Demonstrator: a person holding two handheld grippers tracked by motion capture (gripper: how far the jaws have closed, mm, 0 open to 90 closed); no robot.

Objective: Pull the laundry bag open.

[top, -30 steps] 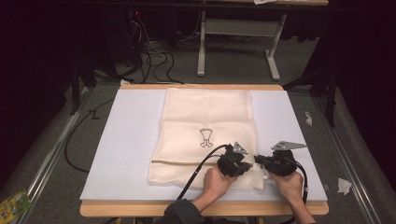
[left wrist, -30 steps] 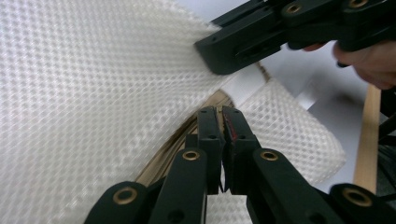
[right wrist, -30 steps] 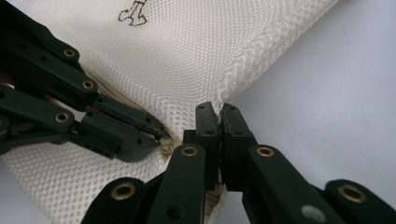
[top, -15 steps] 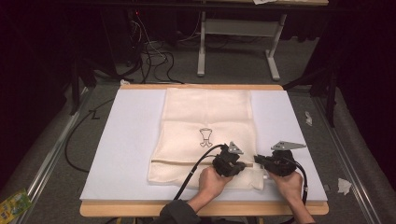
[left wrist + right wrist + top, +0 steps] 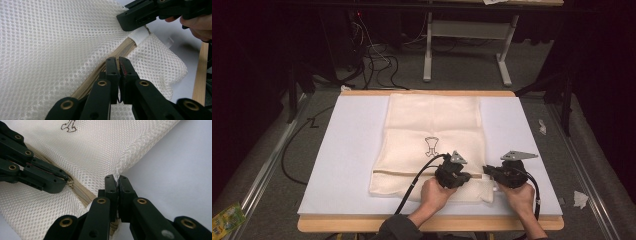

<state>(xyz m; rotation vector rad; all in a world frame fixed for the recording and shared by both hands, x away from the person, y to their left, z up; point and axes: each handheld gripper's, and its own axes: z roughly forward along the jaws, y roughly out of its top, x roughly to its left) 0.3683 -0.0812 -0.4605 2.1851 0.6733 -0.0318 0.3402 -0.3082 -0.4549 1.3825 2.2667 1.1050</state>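
A cream mesh laundry bag (image 5: pixel 432 125) with a small dark logo lies flat on the white board (image 5: pixel 352 150). Its tan zipper (image 5: pixel 412 172) runs across the near end. My left gripper (image 5: pixel 468 176) is shut on the zipper pull, and in the left gripper view the jaws (image 5: pixel 119 61) meet over the tan zipper (image 5: pixel 127 47). My right gripper (image 5: pixel 487 171) is shut on the bag's edge at the zipper's right end. In the right gripper view it (image 5: pixel 116 178) pinches the mesh hem, with the left gripper (image 5: pixel 63 183) close by on the zipper (image 5: pixel 82 193).
The board rests on a wooden table whose front edge (image 5: pixel 362 224) is just below the hands. Black cables (image 5: pixel 377 60) and a grey table frame (image 5: pixel 462 30) lie beyond. Paper scraps (image 5: pixel 579 199) sit on the floor at right and a yellow-green packet (image 5: pixel 224 217) at lower left.
My left gripper has edged a little to the left along the zipper line. The right gripper has stayed where it was.
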